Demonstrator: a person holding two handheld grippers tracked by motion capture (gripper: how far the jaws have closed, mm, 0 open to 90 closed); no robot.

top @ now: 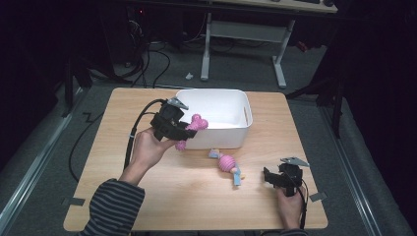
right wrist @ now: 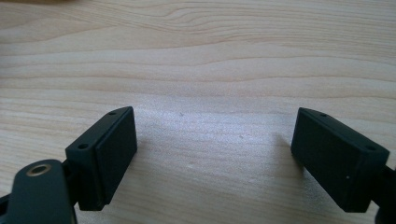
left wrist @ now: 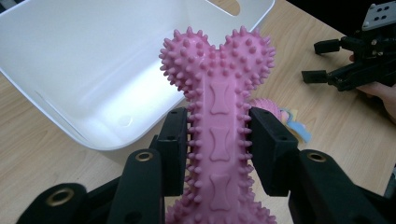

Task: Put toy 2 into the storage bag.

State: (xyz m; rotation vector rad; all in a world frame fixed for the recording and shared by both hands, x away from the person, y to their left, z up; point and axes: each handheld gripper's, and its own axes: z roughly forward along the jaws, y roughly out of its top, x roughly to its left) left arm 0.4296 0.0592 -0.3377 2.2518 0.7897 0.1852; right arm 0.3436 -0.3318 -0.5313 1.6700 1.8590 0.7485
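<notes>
We are gripping the pink spiked bone toy [left wrist: 219,116] by its shaft in our left tool [top: 172,125], holding it at the near rim of the white bin [top: 221,101]. Our right tool [top: 281,178] is resting with its jaws spread wide over the wooden surface [right wrist: 196,56], nothing between them.

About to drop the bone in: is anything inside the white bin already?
The white bin looks empty where its floor and walls show. The pink spiked bone, clamped in the left gripper, hides the part behind it.
</notes>
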